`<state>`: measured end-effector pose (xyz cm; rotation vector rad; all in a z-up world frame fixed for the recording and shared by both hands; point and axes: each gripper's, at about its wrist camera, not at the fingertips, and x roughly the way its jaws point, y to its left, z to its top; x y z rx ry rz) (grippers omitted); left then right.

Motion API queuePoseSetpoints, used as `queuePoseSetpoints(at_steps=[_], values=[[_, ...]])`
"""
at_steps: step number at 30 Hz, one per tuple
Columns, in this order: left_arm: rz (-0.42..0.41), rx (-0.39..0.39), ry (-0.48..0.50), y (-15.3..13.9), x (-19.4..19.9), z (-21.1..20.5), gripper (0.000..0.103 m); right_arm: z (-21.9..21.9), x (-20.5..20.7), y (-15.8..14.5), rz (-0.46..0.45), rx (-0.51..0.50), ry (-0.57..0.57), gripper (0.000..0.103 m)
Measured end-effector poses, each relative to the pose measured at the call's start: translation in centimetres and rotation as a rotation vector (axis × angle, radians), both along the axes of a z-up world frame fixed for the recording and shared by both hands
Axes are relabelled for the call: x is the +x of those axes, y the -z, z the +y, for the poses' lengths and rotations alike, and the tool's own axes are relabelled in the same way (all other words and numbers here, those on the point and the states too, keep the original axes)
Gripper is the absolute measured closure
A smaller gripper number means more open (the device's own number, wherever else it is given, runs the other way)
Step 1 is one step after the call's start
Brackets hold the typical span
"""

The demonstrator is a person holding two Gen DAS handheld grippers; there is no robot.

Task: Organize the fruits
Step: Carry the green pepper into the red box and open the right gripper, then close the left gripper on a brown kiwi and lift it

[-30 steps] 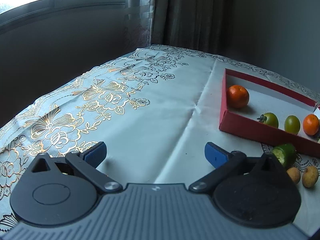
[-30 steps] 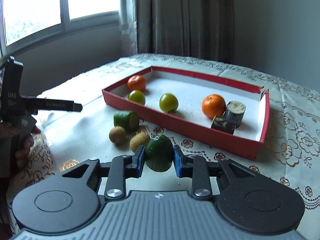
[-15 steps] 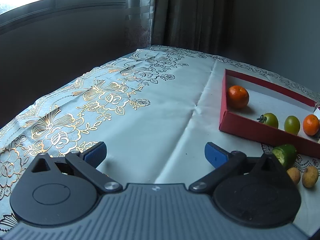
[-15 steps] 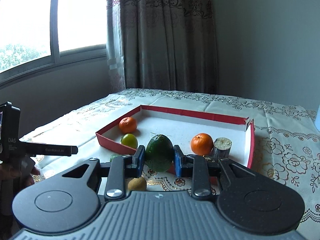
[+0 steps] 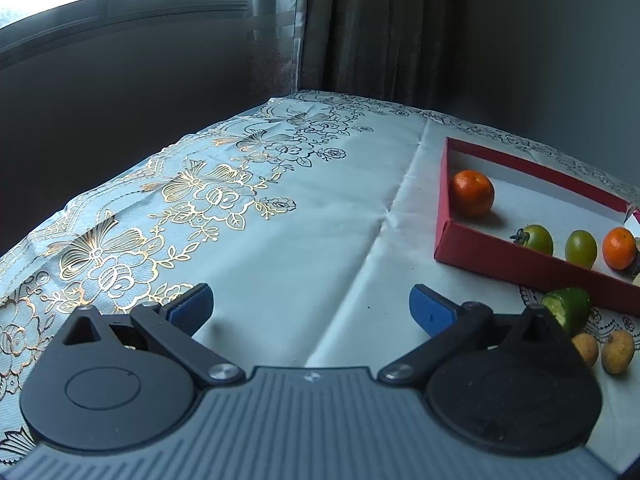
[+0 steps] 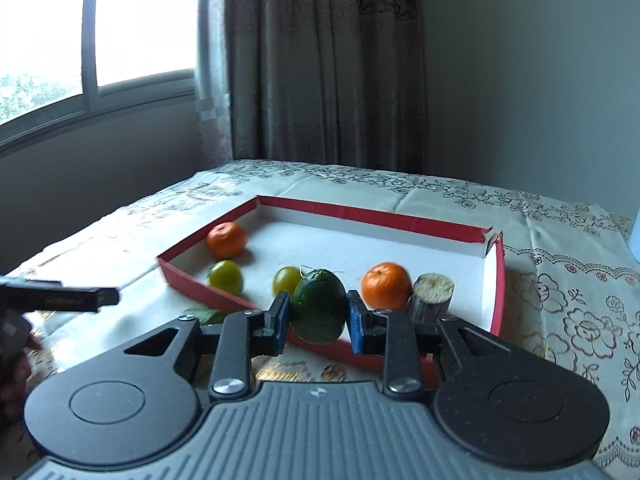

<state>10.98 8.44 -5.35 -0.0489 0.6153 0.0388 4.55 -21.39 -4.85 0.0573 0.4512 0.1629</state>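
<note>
The right gripper (image 6: 318,314) is clamped on a dark green fruit (image 6: 318,306), its blue pads pressing on both sides, and holds it in the air at the near wall of the red tray (image 6: 496,280), so by my reading this piece is on its way in but not yet set down. Inside the tray lie an orange by the far left corner (image 6: 227,239), two yellow-green round fruits (image 6: 226,277) near the front wall, a second orange (image 6: 386,285), and a short cut stump-like piece (image 6: 432,296) just beside that orange. The left gripper (image 5: 310,308) hangs with its jaws spread wide and nothing between them, over bare floral tablecloth (image 5: 280,240), well apart from the tray. In its view three things lie outside on the cloth just in front of the tray: a cut green piece (image 5: 568,308) and two small brown fruits (image 5: 618,350). I judge the sorting a bit past halfway: five pieces are in, one is being carried, and three on the cloth are left to collect.
</note>
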Motion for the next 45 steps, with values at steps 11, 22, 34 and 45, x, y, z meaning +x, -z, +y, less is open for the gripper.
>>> queuePoseSetpoints(at_steps=[11,22,34,45], values=[[0.001,-0.008,0.015,0.1,0.0,0.0,0.0,0.7,6.0,1.9,0.086,-0.004,0.013,0.074],[0.004,-0.014,0.027,0.1,0.1,0.0,0.0,0.3,7.3,2.8,0.106,0.02,0.036,0.074],[0.006,-0.014,0.007,0.1,0.1,0.2,0.0,-4.1,2.3,-1.2,-0.024,0.167,0.09,0.063],[-0.012,0.001,-0.017,-0.1,-0.4,0.2,0.0,-7.3,-5.8,0.6,-0.027,0.106,0.129,0.058]])
